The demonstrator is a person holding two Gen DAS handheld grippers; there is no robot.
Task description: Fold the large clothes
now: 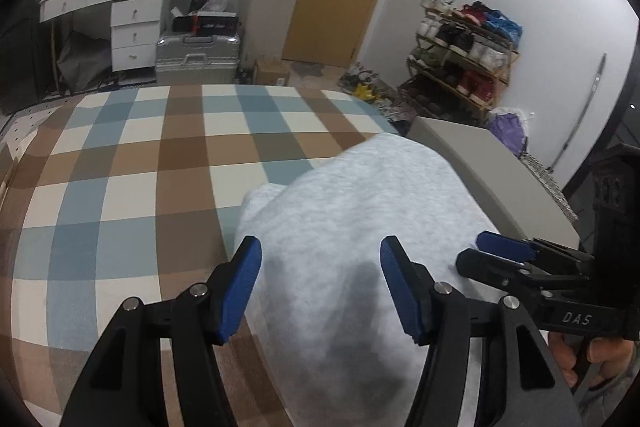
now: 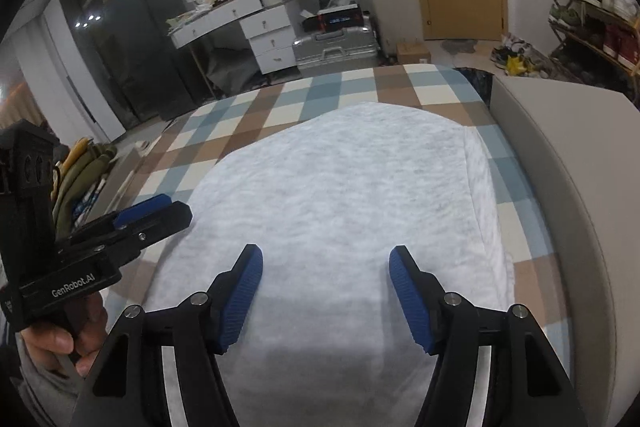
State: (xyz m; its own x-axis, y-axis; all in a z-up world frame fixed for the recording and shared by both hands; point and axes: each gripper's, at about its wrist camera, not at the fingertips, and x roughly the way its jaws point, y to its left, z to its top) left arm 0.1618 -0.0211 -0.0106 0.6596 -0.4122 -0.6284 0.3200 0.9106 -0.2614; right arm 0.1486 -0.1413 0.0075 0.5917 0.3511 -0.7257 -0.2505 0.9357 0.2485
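Grey garment [image 2: 344,211] lies folded, long axis running away toward the door, beneath both unclenched claws, left [image 1: 320,291] and right [image 2: 326,293].

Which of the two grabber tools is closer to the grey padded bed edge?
Right. The right gripper hovers over the white garment nearer the grey bed edge; the left gripper is over the garment's far side.
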